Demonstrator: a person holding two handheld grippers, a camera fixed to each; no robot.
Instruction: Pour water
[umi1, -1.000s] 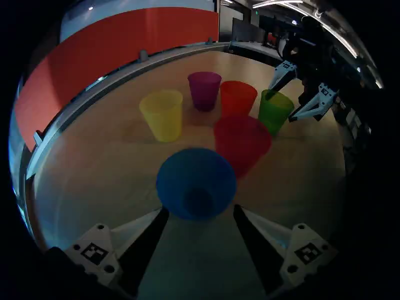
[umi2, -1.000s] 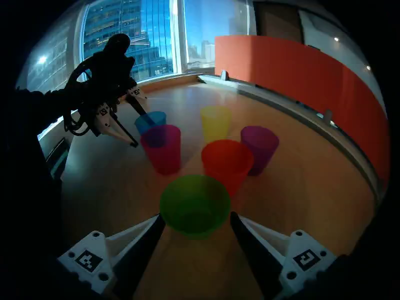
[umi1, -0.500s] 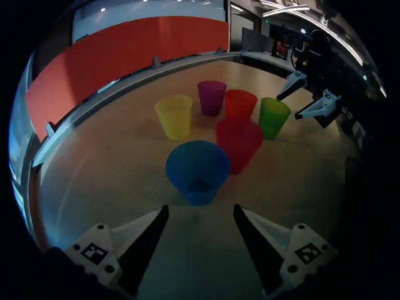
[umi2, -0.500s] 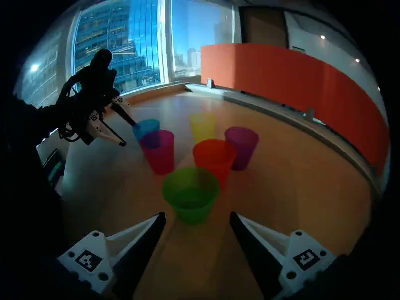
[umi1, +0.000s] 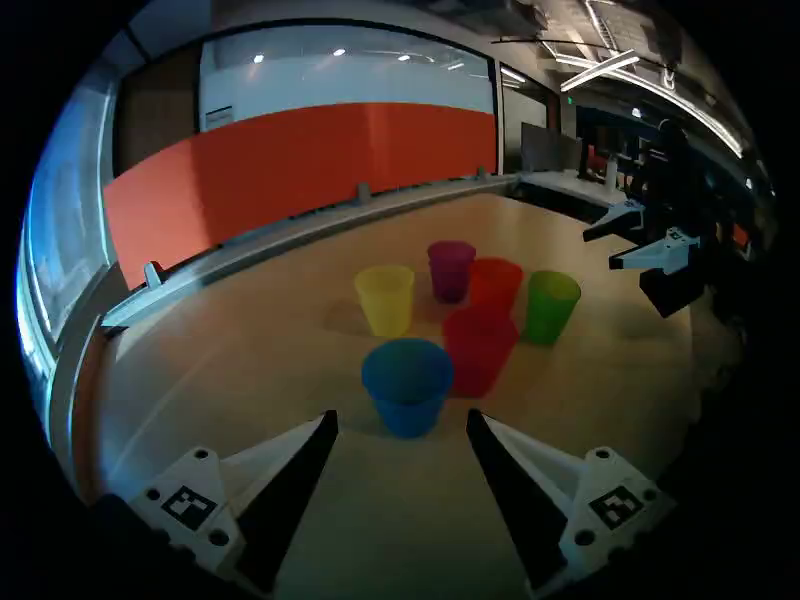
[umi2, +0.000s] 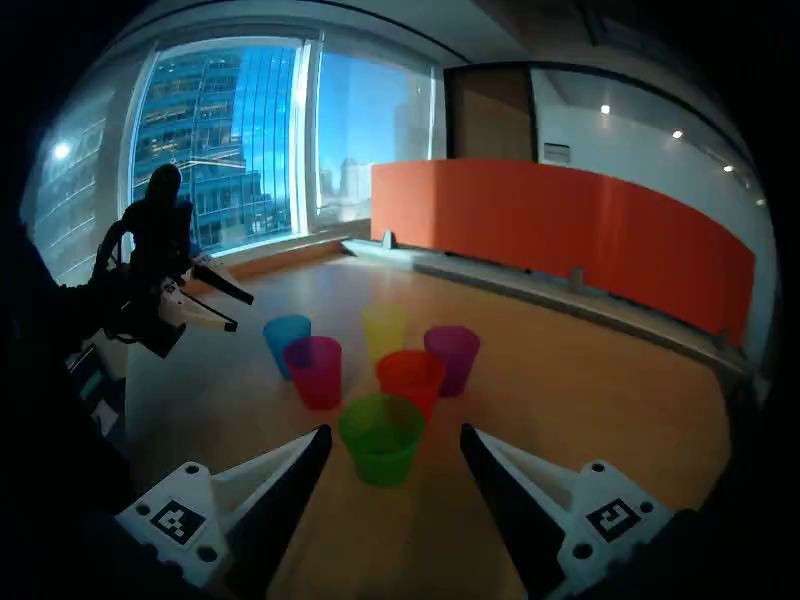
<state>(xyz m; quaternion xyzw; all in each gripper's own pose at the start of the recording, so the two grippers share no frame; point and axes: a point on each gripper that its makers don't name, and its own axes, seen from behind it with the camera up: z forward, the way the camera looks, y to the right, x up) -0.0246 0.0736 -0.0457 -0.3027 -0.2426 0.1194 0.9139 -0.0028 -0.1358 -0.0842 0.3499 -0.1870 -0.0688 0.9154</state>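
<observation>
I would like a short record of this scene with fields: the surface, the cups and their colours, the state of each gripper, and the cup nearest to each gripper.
surface: wooden table
cups: six, upright, in one cluster: blue cup, red cup, yellow cup, purple cup, orange cup, green cup
left gripper: open, holding nothing; nearest is the blue cup
right gripper: open, holding nothing; nearest is the green cup
water: cannot tell

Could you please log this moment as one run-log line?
left gripper open | right gripper open | blue cup upright, ungripped | green cup upright, ungripped
</observation>
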